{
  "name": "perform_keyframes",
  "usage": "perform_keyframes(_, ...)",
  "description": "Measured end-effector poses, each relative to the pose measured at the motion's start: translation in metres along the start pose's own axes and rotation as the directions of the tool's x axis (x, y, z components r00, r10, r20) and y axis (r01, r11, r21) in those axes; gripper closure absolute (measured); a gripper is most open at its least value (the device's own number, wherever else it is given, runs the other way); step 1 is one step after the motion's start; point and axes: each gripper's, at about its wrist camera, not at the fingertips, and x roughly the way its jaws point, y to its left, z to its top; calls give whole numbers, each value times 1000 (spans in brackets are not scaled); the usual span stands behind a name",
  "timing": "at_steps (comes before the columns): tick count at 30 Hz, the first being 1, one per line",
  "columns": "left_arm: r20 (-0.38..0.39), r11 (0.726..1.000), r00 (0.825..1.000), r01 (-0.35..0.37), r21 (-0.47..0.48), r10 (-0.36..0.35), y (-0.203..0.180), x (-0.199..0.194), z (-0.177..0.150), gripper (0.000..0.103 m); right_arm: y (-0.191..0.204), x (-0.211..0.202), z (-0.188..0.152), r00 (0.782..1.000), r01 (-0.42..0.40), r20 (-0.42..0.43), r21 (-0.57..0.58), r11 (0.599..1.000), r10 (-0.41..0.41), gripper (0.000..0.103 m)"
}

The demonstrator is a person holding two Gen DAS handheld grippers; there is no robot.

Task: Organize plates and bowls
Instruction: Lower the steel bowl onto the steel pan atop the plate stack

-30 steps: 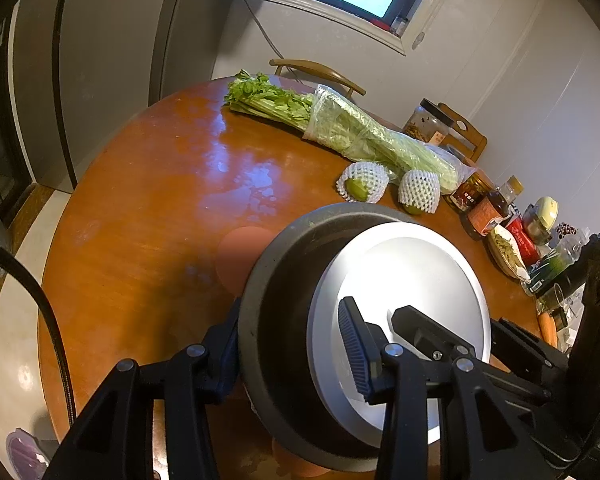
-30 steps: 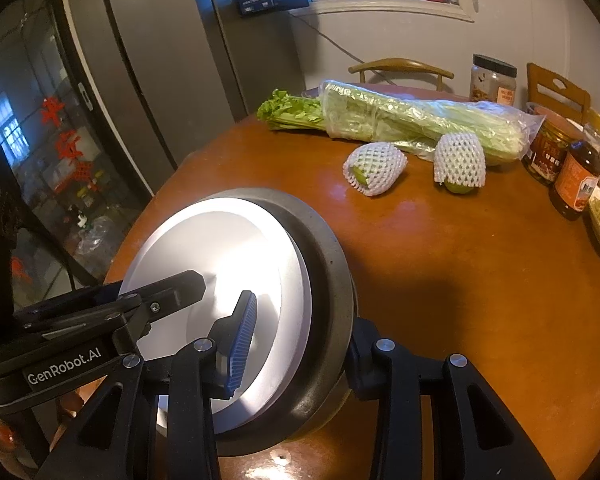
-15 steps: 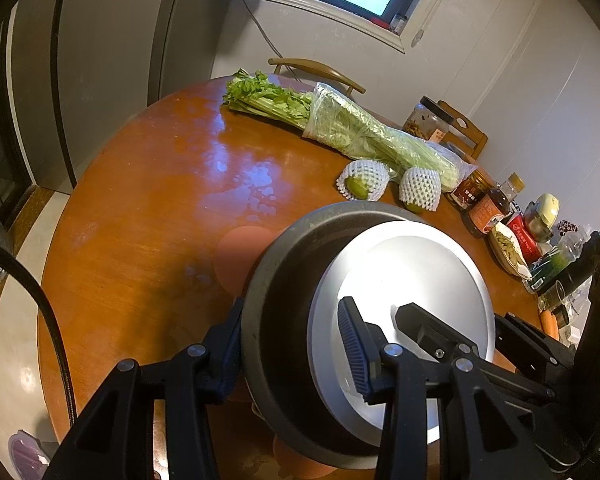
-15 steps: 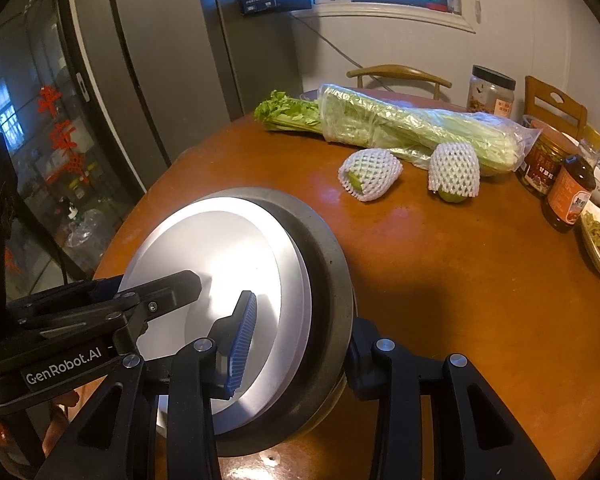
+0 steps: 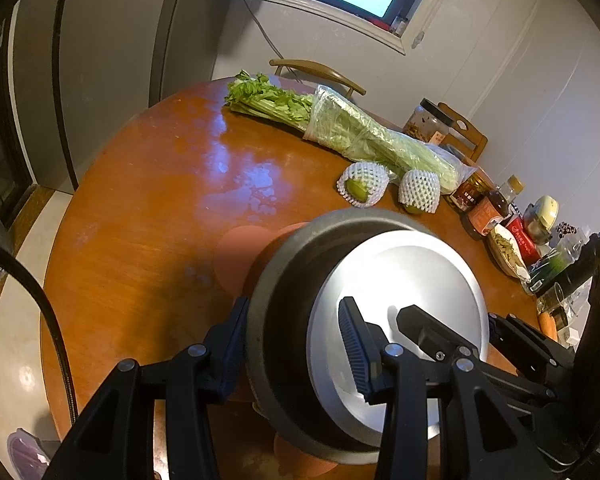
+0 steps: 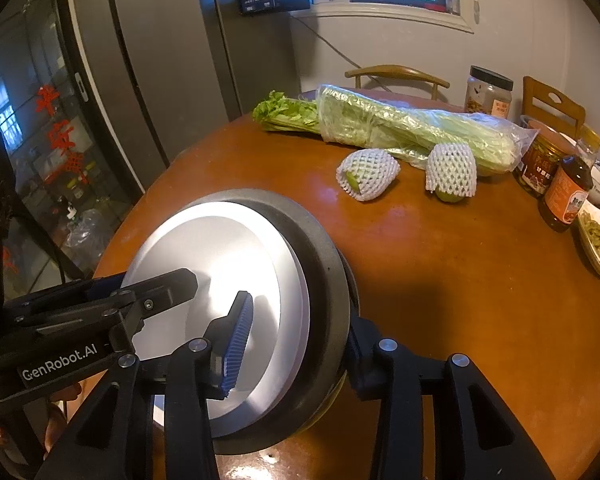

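Observation:
A grey bowl (image 5: 276, 288) with a white plate (image 5: 412, 272) nested inside it is held off the round wooden table (image 5: 148, 208), tilted. My left gripper (image 5: 292, 340) is shut on the bowl's left rim, one finger inside and one outside. My right gripper (image 6: 300, 340) is shut on the opposite rim of the same bowl (image 6: 328, 280), its inner finger over the white plate (image 6: 228, 248). An orange-brown plate (image 5: 236, 260) lies on the table under the bowl, mostly hidden.
Celery in plastic (image 6: 400, 124) and two green fruits in white foam nets (image 6: 368, 174) (image 6: 452, 172) lie across the table's far side. Jars and sauce bottles (image 6: 564, 196) crowd the right edge. Chairs stand behind. A fridge (image 6: 152, 60) stands to the left.
The bowl with the plate has risen and tilted a little while both grippers keep their hold; the orange-brown plate underneath shows more.

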Motion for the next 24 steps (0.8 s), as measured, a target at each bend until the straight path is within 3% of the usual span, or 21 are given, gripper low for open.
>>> perform_keyframes(13, 51, 1000, 998, -28, 8, 28, 3, -21, 1, 51, 3, -14, 1, 999, 30, 46, -18, 999, -30, 45)
perform_keyframes(24, 65, 999, 997, -44, 15, 43, 2, -31, -3, 47, 3, -33, -1, 996, 38, 85, -11, 999, -37, 43)
